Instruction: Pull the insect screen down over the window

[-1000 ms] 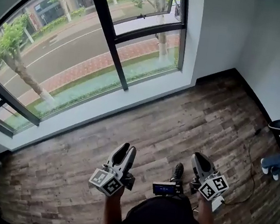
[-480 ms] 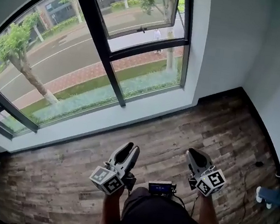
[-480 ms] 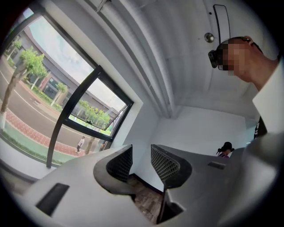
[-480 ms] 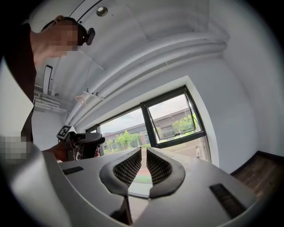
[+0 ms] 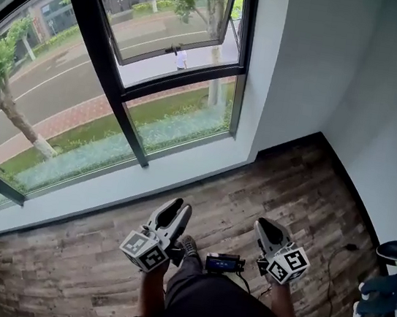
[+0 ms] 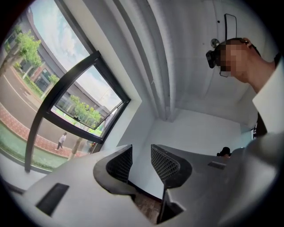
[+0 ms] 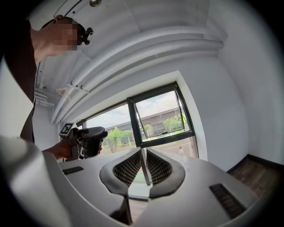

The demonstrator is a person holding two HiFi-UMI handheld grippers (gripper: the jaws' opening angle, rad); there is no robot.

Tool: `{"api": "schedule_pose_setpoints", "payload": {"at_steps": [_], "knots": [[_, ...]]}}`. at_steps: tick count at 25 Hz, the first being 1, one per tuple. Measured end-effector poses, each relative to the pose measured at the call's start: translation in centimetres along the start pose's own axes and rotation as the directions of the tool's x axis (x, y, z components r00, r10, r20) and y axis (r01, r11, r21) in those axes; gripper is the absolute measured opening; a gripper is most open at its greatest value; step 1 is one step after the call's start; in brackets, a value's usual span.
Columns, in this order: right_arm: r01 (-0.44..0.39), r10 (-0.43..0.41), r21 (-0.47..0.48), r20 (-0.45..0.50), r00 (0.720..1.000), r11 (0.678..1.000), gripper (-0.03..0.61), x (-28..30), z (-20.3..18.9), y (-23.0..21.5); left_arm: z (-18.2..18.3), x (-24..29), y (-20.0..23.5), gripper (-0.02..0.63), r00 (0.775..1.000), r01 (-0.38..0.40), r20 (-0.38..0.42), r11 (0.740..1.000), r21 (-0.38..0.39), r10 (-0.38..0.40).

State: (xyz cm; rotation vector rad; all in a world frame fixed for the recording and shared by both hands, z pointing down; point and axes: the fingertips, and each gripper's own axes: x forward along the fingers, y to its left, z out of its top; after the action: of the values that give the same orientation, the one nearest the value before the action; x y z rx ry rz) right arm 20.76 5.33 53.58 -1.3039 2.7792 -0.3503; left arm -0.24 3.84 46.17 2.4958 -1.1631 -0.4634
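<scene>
Since a second ago, both grippers have been carried across the room with the person. More of the window's (image 5: 60, 96) tipped-open top pane (image 5: 175, 18) is now seen in the head view. The feet of another person (image 5: 379, 288) are now seen lower at the right edge.

The left gripper (image 5: 178, 208) is held low in front of the body, over the wooden floor (image 5: 269, 179). Its jaws are kept well apart and nothing is held between them. Only the white wall (image 6: 195, 133) is seen through the gap.

The right gripper (image 5: 266, 225) is held beside it, with a space left between the two. Its jaws are nearly together, with just a thin gap left. Nothing is gripped there. The window's black post (image 7: 135, 122) is seen past that gap.

The window is set in the wall ahead, past the floor, well apart from both grippers. The street and grass are seen clearly through its glass. The insect screen cannot be made out in any view.

A small device with a lit screen (image 5: 223, 263) is worn at the waist, between the two grippers.
</scene>
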Motion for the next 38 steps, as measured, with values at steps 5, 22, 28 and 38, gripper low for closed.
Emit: {"api": "schedule_pose_setpoints", "payload": {"at_steps": [5, 22, 28, 38], "knots": [[0.088, -0.088, -0.039, 0.001, 0.996, 0.995, 0.038, 6.8, 3.0, -5.5, 2.2, 7.4, 6.6, 0.13, 0.997, 0.075, 0.012, 0.997, 0.003, -0.075], [0.024, -0.026, -0.039, -0.068, 0.997, 0.999, 0.037, 31.0, 3.4, -8.5, 12.4, 13.7, 24.4, 0.13, 0.999, 0.03, 0.028, 0.997, 0.065, -0.032], [-0.111, 0.109, -0.052, -0.038, 0.993, 0.993, 0.037, 39.9, 5.5, -11.5, 14.5, 17.6, 29.0, 0.13, 0.997, -0.044, 0.069, 0.987, 0.154, 0.034], [-0.308, 0.313, -0.18, 0.0, 0.95, 0.934, 0.037, 53.7, 15.9, -20.2, 20.8, 31.0, 33.4, 0.129, 0.978, -0.207, 0.087, 0.884, 0.42, 0.187]]}}
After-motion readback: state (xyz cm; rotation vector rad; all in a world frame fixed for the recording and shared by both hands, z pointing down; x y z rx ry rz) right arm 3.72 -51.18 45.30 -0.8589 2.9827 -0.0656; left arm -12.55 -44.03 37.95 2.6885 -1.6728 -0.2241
